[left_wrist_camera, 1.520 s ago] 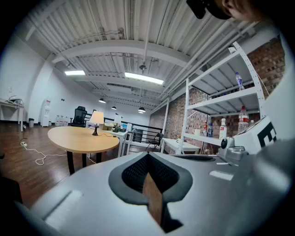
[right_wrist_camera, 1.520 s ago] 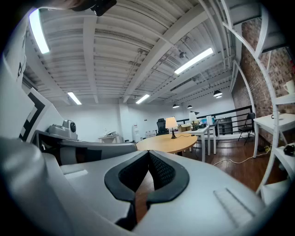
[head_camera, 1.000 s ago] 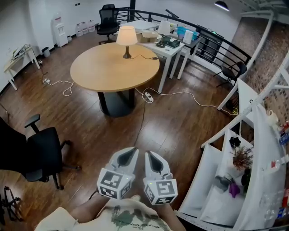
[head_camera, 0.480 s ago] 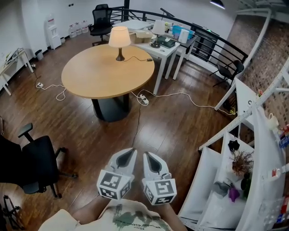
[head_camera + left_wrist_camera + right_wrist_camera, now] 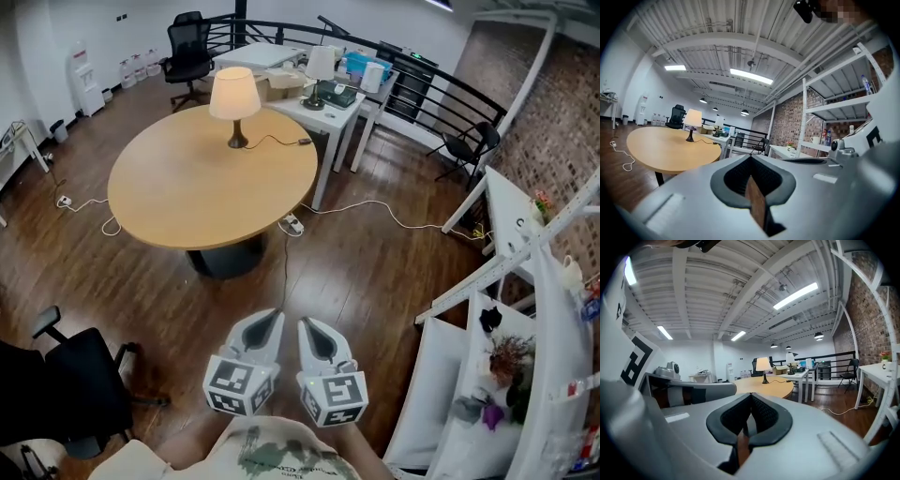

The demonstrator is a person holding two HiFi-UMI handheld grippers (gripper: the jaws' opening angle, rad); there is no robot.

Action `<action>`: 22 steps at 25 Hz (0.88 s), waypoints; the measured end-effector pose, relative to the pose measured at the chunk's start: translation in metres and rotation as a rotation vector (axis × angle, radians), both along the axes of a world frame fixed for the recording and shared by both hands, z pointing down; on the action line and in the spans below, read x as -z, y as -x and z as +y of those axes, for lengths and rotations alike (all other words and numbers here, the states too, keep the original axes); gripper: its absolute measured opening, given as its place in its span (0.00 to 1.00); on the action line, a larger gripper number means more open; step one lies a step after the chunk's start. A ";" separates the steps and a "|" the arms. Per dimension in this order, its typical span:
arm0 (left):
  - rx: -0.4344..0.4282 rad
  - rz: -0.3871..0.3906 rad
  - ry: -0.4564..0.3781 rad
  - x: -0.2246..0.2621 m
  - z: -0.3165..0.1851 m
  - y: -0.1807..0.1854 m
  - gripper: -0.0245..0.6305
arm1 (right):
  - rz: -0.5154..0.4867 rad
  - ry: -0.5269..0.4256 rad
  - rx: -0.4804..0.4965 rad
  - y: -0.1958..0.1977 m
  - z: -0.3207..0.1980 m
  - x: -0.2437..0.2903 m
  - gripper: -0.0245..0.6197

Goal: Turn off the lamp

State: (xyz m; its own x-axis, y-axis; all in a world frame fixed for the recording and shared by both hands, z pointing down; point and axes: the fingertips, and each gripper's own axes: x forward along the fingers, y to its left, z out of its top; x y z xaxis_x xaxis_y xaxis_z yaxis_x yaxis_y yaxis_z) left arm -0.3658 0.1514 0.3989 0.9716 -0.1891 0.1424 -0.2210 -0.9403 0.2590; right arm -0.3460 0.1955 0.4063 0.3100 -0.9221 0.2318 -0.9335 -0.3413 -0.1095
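Observation:
A lit table lamp [image 5: 234, 97] with a cream shade stands at the far side of a round wooden table [image 5: 187, 197]. Its cord [image 5: 278, 141] trails right to the table edge. The lamp [image 5: 693, 120] also shows small in the left gripper view, and the lamp [image 5: 762, 365] in the right gripper view. Both grippers are held close together low in the head view, well short of the table. My left gripper [image 5: 273, 317] has its jaws together with nothing between them. My right gripper [image 5: 308, 324] is shut and empty too.
A black office chair [image 5: 80, 394] stands at the lower left. White shelving [image 5: 525, 309] runs along the right. A white desk [image 5: 328, 103] with a second lamp and boxes sits behind the table. Cables [image 5: 375, 208] and a power strip [image 5: 290, 224] lie on the wooden floor.
The table and lamp have shifted left and come nearer in the head view as I walk forward. Both grippers keep the same shut pose in front of me.

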 end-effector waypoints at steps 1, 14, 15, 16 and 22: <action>-0.006 0.002 0.001 0.001 -0.012 -0.005 0.04 | 0.003 0.002 -0.006 -0.005 -0.012 0.001 0.04; -0.077 0.014 0.001 -0.004 -0.119 -0.049 0.04 | 0.015 0.000 -0.060 -0.044 -0.124 -0.002 0.04; -0.078 0.013 0.004 -0.006 -0.123 -0.052 0.04 | 0.015 0.002 -0.060 -0.046 -0.128 -0.004 0.04; -0.078 0.012 0.007 -0.007 -0.126 -0.055 0.04 | 0.014 0.003 -0.060 -0.050 -0.131 -0.006 0.04; -0.073 -0.025 0.011 -0.021 -0.135 -0.080 0.04 | -0.022 -0.002 -0.058 -0.076 -0.142 -0.018 0.04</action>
State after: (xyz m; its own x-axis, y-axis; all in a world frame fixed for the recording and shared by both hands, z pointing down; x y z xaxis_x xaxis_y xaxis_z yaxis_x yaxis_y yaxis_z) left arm -0.2863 0.0167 0.4200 0.9789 -0.1158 0.1686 -0.1581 -0.9513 0.2645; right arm -0.2700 0.0531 0.4240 0.3580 -0.9032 0.2369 -0.9095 -0.3947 -0.1306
